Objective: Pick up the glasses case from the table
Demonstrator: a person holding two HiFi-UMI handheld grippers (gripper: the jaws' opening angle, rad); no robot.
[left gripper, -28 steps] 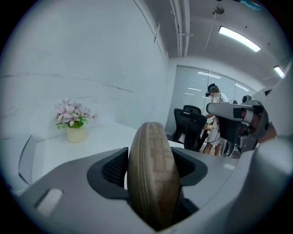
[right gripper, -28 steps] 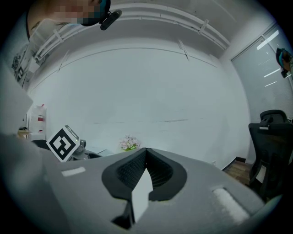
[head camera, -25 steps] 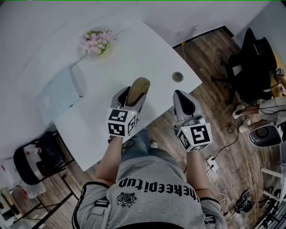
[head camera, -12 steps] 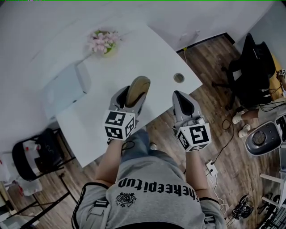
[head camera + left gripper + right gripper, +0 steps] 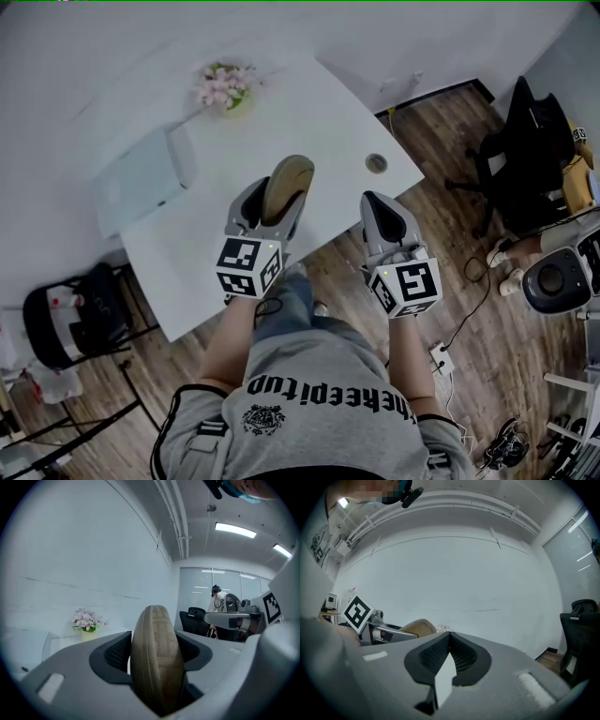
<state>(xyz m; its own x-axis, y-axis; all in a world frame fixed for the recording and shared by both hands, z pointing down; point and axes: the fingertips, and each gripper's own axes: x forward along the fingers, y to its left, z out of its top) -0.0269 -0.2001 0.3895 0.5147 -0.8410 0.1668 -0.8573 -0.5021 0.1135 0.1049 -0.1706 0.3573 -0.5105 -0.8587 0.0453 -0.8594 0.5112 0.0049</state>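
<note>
Our left gripper (image 5: 279, 192) still clamps the glasses case (image 5: 290, 176), now a little higher above the table (image 5: 314, 108) than a second ago; our right gripper (image 5: 377, 204) stays clenched, empty.

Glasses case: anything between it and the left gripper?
Nothing visible. The glasses case is clamped between the jaws of the left gripper, held over the table. The right gripper is shut, empty, off to the side.
</note>
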